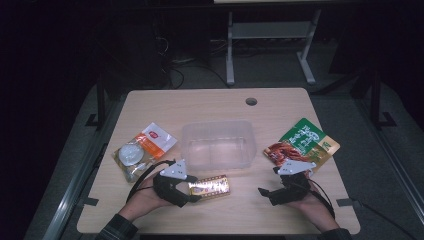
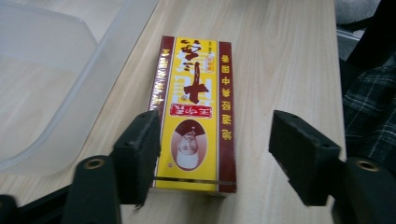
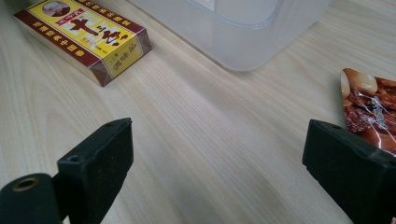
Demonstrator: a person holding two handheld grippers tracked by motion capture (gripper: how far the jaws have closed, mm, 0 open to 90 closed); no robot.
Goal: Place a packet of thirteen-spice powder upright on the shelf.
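High view: light wood table [image 1: 280, 210] with one clear plastic tub [image 1: 218, 144] at centre, sitting open side up with nothing in it. One yellow and dark-red carton [image 1: 210, 186] lies flat just in front of the tub, near its left front corner. Carton is long and thin, yellow face with red Chinese characters, dark-red side bands with yellow characters, and an oval portrait at one end. One orange and white sachet [image 1: 148, 145] with a clear window lies left of the tub; a pale round item shows through the window. One green and brown food pouch [image 1: 301, 143] lies right of the tub.

Left gripper [image 1: 190, 189] rests on the table at the carton's left end. Left gripper view: jaws spread; the left jaw lies against the carton's edge, the right jaw stands apart from it, so the carton sits between them unclamped.

Right gripper [image 1: 268, 192] is low over bare table, in front of the pouch. Right gripper view: jaws wide apart, nothing between them.

Count: one tub, one carton, two packets, two grippers.
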